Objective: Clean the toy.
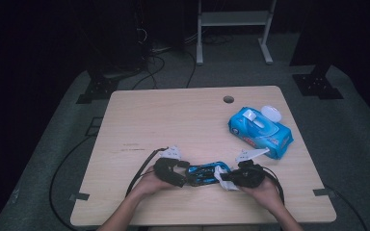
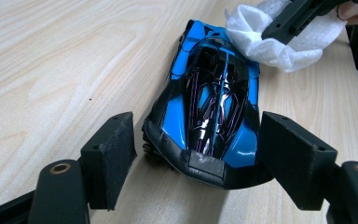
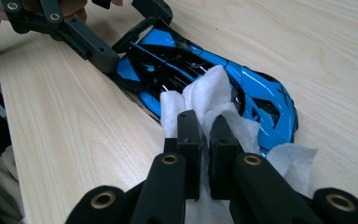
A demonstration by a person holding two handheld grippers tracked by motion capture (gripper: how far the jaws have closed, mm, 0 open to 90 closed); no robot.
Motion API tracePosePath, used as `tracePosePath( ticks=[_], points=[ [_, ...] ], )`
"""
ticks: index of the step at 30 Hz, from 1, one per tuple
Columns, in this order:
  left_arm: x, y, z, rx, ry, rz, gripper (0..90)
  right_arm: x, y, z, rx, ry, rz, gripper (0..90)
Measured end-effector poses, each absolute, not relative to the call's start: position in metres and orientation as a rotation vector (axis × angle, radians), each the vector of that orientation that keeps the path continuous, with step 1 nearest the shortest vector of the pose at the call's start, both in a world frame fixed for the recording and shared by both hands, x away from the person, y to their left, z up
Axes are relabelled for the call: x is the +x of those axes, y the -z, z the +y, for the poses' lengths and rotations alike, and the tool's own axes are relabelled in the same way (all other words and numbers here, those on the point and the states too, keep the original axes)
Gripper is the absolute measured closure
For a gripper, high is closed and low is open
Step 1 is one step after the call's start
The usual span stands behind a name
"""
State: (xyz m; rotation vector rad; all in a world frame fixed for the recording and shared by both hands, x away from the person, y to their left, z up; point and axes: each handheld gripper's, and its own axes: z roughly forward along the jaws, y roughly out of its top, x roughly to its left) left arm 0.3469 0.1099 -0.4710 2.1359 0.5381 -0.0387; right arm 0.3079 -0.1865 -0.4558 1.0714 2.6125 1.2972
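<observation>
High view: one light wooden table (image 1: pixel 139 115) carries one blue pack of wet wipes (image 1: pixel 260 132) near its right edge, lid flipped up, well apart from the work at the near edge. There, one blue and black toy car (image 1: pixel 201 173) lies lengthwise between two hand-held grippers.

In the left gripper view, the left gripper (image 2: pixel 196 156) straddles one end of the toy car (image 2: pixel 209 105): its two jaws stand partly open on either side of the body, one pad close against the car's flank and the other a little off it; whether either presses I cannot tell.

In the right gripper view, the right gripper (image 3: pixel 204 130) has its two jaws pinched together on one white wet wipe (image 3: pixel 205 95), which lies bunched on the car's roof, touching it.
</observation>
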Motion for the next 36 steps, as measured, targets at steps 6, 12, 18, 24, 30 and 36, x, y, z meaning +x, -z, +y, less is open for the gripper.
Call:
tracePosePath(
  ticks=[6,12,18,24,30,36],
  points=[
    [0.347,0.472,0.111,2.131,0.048,0.553,27.1,0.305,0.456,-0.186,1.055,-1.287,2.621,85.5],
    [0.345,0.471,0.110,2.132,0.038,0.526,31.2,0.301,0.460,-0.183,1.033,-1.254,2.662,85.5],
    [0.345,0.470,0.110,2.134,0.033,0.513,31.4,0.314,0.444,-0.187,1.068,-1.297,2.608,85.4],
    [0.344,0.469,0.111,2.145,0.011,0.490,32.4,0.326,0.447,-0.186,1.093,-1.227,2.690,85.3],
    [0.345,0.469,0.111,2.144,0.030,0.512,32.5,0.326,0.453,-0.189,1.130,-1.288,2.680,85.4],
    [0.353,0.472,0.105,2.150,0.063,0.666,28.1,0.323,0.455,-0.190,1.117,-1.304,2.661,85.5]
  ],
)
